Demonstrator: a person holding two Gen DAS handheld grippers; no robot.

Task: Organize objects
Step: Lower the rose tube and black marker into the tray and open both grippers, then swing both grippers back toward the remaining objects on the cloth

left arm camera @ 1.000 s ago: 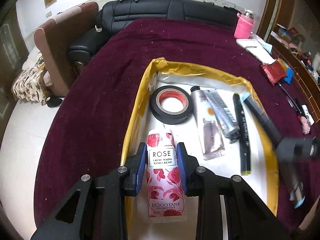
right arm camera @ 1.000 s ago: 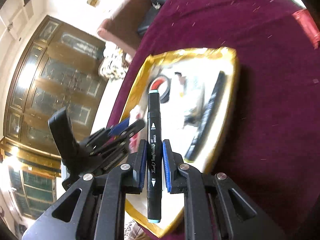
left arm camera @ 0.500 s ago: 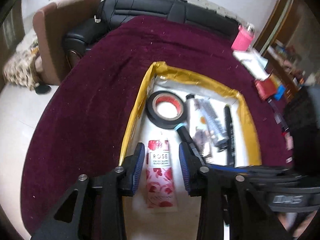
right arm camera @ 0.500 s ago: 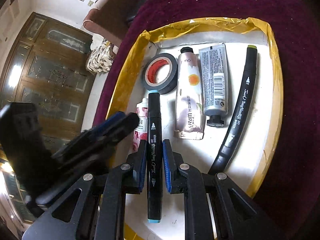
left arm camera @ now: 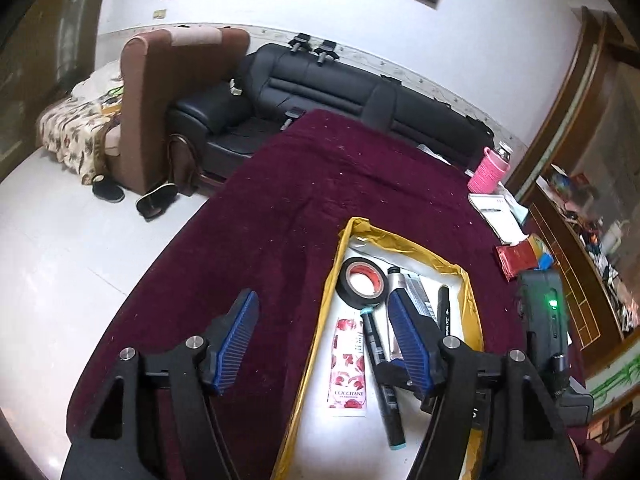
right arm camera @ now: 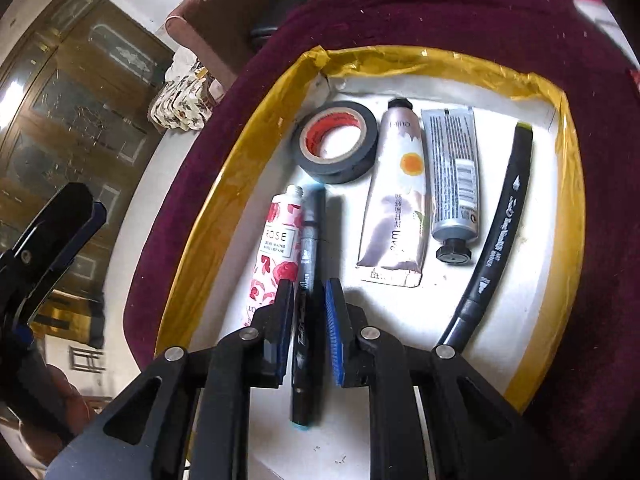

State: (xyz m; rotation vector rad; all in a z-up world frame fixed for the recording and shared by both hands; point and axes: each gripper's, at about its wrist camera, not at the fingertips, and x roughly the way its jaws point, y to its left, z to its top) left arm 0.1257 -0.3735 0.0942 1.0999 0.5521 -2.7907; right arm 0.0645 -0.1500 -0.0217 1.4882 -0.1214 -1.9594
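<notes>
1. My left gripper (left arm camera: pixel 320 340) is opening; its blue ribbed pads stand wide apart with nothing between them, raised above the near left rim of the shallow white tray with a yellow-taped rim (right arm camera: pixel 256 148).
2. My right gripper (right arm camera: pixel 306 332) is closed to a narrow gap on the black marker with a teal end cap (right arm camera: pixel 306 280). The marker's barrel runs forward out of the jaws, and its teal cap sticks out behind them. I cannot tell whether the marker already rests on the tray floor.
3. Already in the tray: the pink rose-printed hand-cream tube (right arm camera: pixel 276 248) lies just left of the jaws, beside the held marker; the roll of black tape with a red core (right arm camera: pixel 338 142) lies ahead of the jaws.
4. Ahead and right of the jaws lie the pale tube with an orange dot (right arm camera: pixel 396 200) and the silver tube with a black cap (right arm camera: pixel 452 184), side by side; further right lies the black marker with a yellow-green end (right arm camera: pixel 500 232), near the right rim.
5. Judged progress: five items are laid in rows and the sixth is being placed, so this tray looks nearly filled.
6. Left to do, as I judge it: let go of the held marker. On the maroon tablecloth (left arm camera: pixel 280 220), well beyond the left jaws, a pink bottle (left arm camera: pixel 490 170), papers and red packets (left arm camera: pixel 520 258) remain outside; whether they belong to the task I cannot tell.
</notes>
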